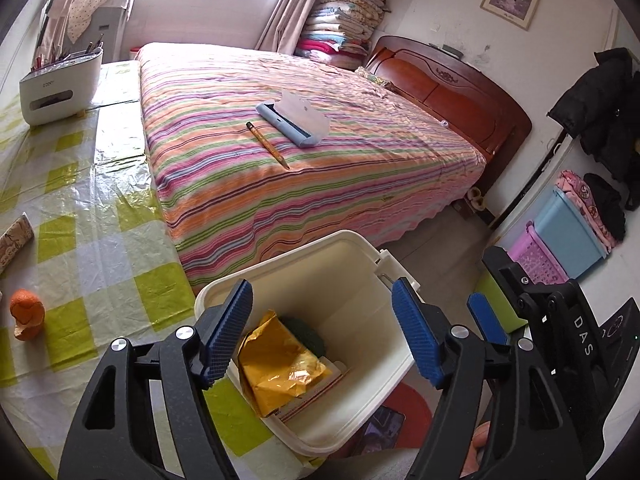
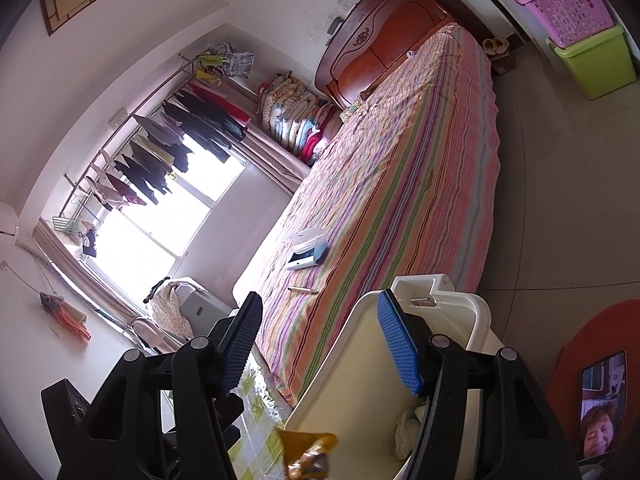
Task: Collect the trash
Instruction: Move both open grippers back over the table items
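A white bin (image 1: 352, 280) stands on the floor between the table and the bed. Inside it lie a crumpled yellow wrapper (image 1: 280, 364), something dark green (image 1: 306, 334) and a white card. My left gripper (image 1: 322, 286) hangs open right above the bin, with nothing between its blue pads. Right of the bin, one blue finger (image 1: 486, 322) of my right gripper shows. In the right wrist view, my right gripper (image 2: 320, 298) is open astride the bin's near rim (image 2: 332, 356); neither pad presses on it. The yellow wrapper (image 2: 308, 452) shows at the bottom edge. An orange peel (image 1: 26, 316) lies on the table.
The table (image 1: 100, 240) has a green checked plastic cloth, a white desk organiser (image 1: 60, 84) and a patterned packet (image 1: 14, 240). A pencil (image 1: 267, 145) and a blue case (image 1: 294, 122) lie on the striped bed (image 1: 360, 168). Storage baskets (image 1: 560, 232) line the right wall. A phone (image 2: 602, 404) rests on a red stool.
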Demonstrator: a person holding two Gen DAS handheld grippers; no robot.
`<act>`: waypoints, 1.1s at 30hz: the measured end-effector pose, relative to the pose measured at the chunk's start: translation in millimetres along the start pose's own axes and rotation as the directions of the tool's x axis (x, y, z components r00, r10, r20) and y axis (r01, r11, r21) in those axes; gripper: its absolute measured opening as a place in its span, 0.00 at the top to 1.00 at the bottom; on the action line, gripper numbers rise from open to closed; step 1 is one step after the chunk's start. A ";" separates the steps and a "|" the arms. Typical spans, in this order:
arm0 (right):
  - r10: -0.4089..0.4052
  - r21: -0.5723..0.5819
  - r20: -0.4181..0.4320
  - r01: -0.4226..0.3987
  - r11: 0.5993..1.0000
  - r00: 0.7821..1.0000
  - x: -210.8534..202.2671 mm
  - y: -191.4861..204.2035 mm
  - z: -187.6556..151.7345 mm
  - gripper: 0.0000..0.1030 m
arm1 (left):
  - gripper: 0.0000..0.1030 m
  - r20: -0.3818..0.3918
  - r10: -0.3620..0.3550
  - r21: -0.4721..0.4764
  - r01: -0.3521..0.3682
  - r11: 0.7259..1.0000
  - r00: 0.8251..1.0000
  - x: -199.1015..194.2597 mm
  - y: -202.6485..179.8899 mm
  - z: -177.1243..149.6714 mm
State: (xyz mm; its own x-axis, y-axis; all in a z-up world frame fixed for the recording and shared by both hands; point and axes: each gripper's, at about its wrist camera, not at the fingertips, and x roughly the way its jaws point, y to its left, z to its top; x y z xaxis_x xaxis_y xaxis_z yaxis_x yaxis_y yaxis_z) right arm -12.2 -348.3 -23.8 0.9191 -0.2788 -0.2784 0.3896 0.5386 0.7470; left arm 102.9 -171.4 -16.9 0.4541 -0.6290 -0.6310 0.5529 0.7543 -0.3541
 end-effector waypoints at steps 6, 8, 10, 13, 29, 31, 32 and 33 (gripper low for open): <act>0.007 -0.007 -0.009 -0.007 1.000 1.000 0.7 1.8 -1.7 0.43 | 0.29 0.021 0.006 -0.051 -0.005 0.999 1.000 -12.5 14.9 3.2; 0.014 -0.019 -0.015 -0.014 1.000 1.000 1.8 4.9 -2.8 0.43 | 0.29 0.037 0.008 -0.064 -0.006 0.998 0.999 -20.8 19.2 4.9; 0.017 -0.031 -0.023 -0.018 0.999 1.000 3.1 8.6 -5.0 0.43 | 0.29 0.044 0.015 -0.069 -0.012 0.998 0.999 -27.6 22.8 6.6; 0.022 -0.046 -0.050 -0.025 0.999 0.998 6.9 14.3 -9.8 0.43 | 0.29 0.062 0.046 -0.072 -0.041 0.997 0.997 -38.5 28.8 7.4; 0.047 -0.140 -0.173 -0.072 0.988 0.984 22.1 53.9 -48.6 0.43 | 0.29 0.072 0.245 -0.102 -0.237 0.966 0.967 -93.0 107.7 10.9; 0.048 -0.160 -0.191 -0.079 0.984 0.980 24.3 60.2 -54.5 0.43 | 0.29 0.055 0.287 -0.141 -0.277 0.950 0.956 -106.2 134.2 12.8; 0.048 -0.170 -0.200 -0.083 0.982 0.979 25.2 63.7 -58.0 0.43 | 0.29 0.045 0.306 -0.162 -0.296 0.941 0.951 -113.9 147.7 13.3; 0.048 -0.180 -0.208 -0.086 0.980 0.977 26.3 66.7 -61.2 0.43 | 0.29 0.034 0.320 -0.179 -0.309 0.934 0.947 -121.6 161.6 13.7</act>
State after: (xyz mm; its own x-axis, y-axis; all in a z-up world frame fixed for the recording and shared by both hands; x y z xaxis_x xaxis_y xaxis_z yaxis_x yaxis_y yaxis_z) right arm 41.6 -271.0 -18.2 0.9288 -0.0811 -0.3616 0.3128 0.6947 0.6477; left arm 146.6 24.4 12.1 0.6304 -0.3606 -0.6874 0.2510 0.9327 -0.2590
